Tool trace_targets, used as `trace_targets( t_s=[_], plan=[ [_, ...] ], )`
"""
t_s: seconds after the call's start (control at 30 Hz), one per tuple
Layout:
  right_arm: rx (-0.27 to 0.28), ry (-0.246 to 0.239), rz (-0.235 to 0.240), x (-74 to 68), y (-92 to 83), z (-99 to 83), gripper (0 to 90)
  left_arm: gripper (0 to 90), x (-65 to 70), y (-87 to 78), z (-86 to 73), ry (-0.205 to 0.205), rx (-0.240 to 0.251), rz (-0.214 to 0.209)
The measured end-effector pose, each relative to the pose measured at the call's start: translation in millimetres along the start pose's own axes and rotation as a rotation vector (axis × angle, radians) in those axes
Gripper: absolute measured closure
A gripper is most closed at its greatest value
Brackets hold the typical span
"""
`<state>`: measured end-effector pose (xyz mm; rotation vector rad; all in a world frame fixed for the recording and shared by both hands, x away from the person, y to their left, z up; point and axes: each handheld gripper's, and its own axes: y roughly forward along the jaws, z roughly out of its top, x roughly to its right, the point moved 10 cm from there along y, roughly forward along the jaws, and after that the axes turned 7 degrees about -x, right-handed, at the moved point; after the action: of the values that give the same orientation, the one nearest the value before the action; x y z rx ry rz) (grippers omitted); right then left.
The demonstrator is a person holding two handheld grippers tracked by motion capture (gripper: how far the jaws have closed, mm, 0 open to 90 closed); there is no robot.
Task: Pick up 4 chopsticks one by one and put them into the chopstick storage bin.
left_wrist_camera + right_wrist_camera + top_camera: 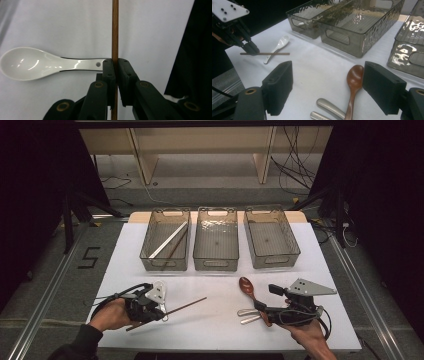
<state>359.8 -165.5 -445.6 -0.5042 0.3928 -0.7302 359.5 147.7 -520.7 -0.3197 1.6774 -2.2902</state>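
So my left gripper [114,67] is clamped tight on a brown chopstick [115,30], jaws pressed right up against it from both sides. From above, the chopstick [172,311] sits at the front-left of the bench [215,325], slanting up toward the middle, with most of its length sticking out past the gripper [156,309]. I can't tell if it's lifted off the white surface or resting on it.

A white ceramic spoon [37,63] lies on the bench just beside the left gripper, its handle end reaching right up to the jaws and the bowl pointing away from the chopstick.

My right gripper [327,85] is wide open with nothing between the jaws. It hangs over the front-right of the bench, above a brown wooden spoon [354,85] and two metal handles [329,107] lying next to that spoon. From above the wooden spoon [247,287] has its bowl pointing toward the bins.

At the back of the bench there are three smoky see-through bins in a row. The left bin [150,252] has a white chopstick [167,240] and a dark one lying diagonally in it. The middle bin [215,266] and the right bin [295,245] are next to it.
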Motion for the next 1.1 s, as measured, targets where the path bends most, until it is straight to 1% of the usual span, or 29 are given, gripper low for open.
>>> trace_targets(
  t_s=[0.03,0.13,0.2,0.3,0.33,0.4,0.47,0.6,0.67,0.77,0.8,0.83,0.9,0.97,1.07,1.1],
  plan=[
    [-0.001,0.001,0.001,0.1,0.0,-0.2,25.6,84.0,-2.0,-1.9,0.8,-0.014,0.009,0.001],
    [-0.006,0.004,-0.002,0.4,-0.1,-0.7,25.6,84.0,-7.4,-6.0,4.2,-0.074,0.046,0.01],
    [-0.003,0.004,-0.001,0.3,0.0,-0.5,25.6,84.0,-11.2,-6.7,5.0,-0.109,0.061,0.025],
    [-0.005,0.006,-0.001,0.4,0.1,-0.7,25.6,84.0,-15.7,-8.3,5.3,-0.143,0.082,0.027],
    [-0.005,0.006,-0.001,0.3,0.1,-0.7,25.6,84.0,-16.9,-9.1,5.2,-0.148,0.084,0.028],
    [-0.003,0.005,0.0,0.4,0.4,-0.5,25.6,84.0,-18.7,-10.5,5.9,-0.169,0.097,0.028],
    [-0.003,0.005,-0.001,0.5,0.3,-0.5,25.6,84.0,-19.6,-10.6,5.3,-0.17,0.095,0.031],
    [-0.003,0.007,-0.001,0.6,0.2,-0.6,25.6,84.0,-22.8,-11.8,4.6,-0.197,0.102,0.038],
    [-0.004,0.006,-0.001,0.5,0.3,-0.7,25.6,84.0,-24.6,-12.9,5.9,-0.217,0.122,0.039],
    [-0.004,0.005,-0.002,0.7,0.3,-0.7,25.6,84.0,-28.7,-15.0,6.1,-0.237,0.137,0.057],
    [-0.004,0.005,-0.002,0.7,0.3,-0.7,25.6,84.0,-30.2,-15.9,5.7,-0.238,0.138,0.06],
    [-0.004,0.005,-0.002,0.7,0.4,-0.7,25.7,84.0,-31.1,-16.4,6.2,-0.251,0.148,0.062],
    [-0.004,0.005,-0.002,0.6,0.4,-0.8,25.7,84.0,-34.0,-17.6,5.6,-0.259,0.153,0.07],
    [-0.005,0.005,-0.003,0.8,0.5,-0.9,25.6,84.0,-36.2,-19.6,5.7,-0.275,0.168,0.07],
    [-0.005,0.004,-0.003,0.8,0.5,-1.0,25.6,84.0,-40.4,-21.7,6.3,-0.298,0.189,0.082],
    [-0.005,0.004,-0.003,0.8,0.6,-1.0,25.6,84.0,-42.1,-22.5,5.9,-0.3,0.191,0.088]
  ],
)
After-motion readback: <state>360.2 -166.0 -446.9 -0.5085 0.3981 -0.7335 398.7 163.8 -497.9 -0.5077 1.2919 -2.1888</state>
